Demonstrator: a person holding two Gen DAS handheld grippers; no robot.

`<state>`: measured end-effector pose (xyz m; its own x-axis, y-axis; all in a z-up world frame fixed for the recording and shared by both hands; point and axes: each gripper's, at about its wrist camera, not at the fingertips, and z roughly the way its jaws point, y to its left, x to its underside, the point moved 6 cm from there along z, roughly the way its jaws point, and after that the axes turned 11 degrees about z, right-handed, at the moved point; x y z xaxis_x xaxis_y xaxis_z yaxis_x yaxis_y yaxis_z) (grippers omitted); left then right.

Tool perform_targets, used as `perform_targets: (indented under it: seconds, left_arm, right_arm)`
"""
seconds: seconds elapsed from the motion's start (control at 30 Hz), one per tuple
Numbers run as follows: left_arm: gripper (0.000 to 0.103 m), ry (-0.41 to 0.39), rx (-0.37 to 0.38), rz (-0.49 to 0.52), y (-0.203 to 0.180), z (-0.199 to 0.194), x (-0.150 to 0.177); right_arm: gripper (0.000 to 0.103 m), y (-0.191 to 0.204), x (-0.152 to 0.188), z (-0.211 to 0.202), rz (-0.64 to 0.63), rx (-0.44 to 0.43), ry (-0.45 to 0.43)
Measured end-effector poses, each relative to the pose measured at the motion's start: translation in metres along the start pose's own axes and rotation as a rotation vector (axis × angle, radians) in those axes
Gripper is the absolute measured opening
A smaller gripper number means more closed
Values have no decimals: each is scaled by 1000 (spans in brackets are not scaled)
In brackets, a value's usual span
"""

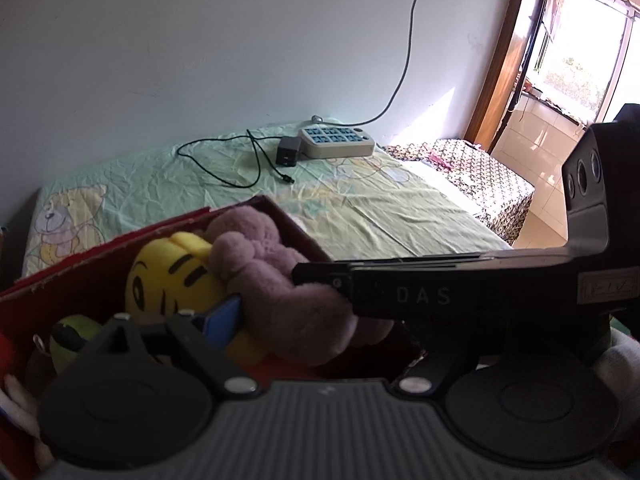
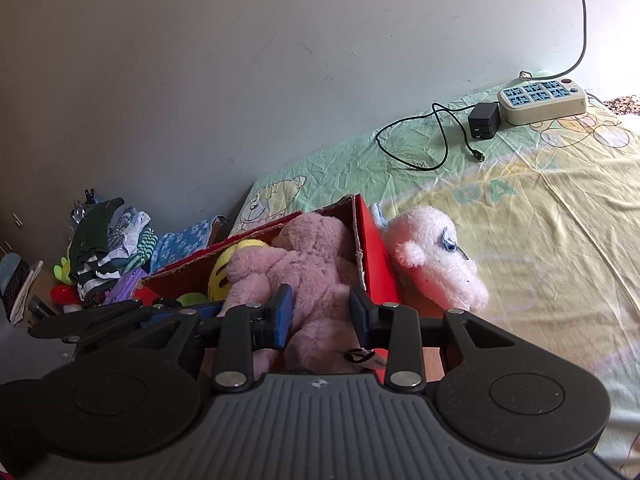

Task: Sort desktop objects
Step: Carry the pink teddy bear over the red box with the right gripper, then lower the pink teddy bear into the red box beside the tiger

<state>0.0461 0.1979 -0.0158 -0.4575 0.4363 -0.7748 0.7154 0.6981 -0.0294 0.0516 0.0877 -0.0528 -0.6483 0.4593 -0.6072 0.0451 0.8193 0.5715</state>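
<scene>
A red cardboard box (image 2: 372, 248) on the bed holds several plush toys. A mauve-pink plush bear (image 2: 316, 276) lies on top, and my right gripper (image 2: 322, 314) is shut on its lower body, blue pads pressing both sides. The left wrist view shows the same bear (image 1: 272, 280) beside a yellow plush face (image 1: 168, 276), with the right gripper (image 1: 308, 280) reaching in from the right. My left gripper (image 1: 316, 320) stands open over the box; its left pad (image 1: 224, 316) is near the yellow toy, and its right finger is hidden behind the right gripper.
A pale pink plush (image 2: 432, 264) leans against the box's outer right wall. A beige power strip (image 2: 544, 100) and a black adapter (image 2: 484, 120) with its cord lie far back on the green sheet (image 2: 540, 220). A heap of clothes (image 2: 112, 248) sits left of the box.
</scene>
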Motion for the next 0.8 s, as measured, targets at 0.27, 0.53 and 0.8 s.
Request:
perform_targets:
  seconds: [0.27,0.53,0.8]
  left_arm:
    - [88,2,29,-49,5,0,8]
    - [88,-13,23,-130,21,-13,2]
    - [88,33,-42,-150,32,-6,10]
  right_arm:
    - [38,0,-1,-2,0,5,15]
    - [35,3,-8,-9,17,-16,-33]
    - [34,-2,-3,0,28,-2,6]
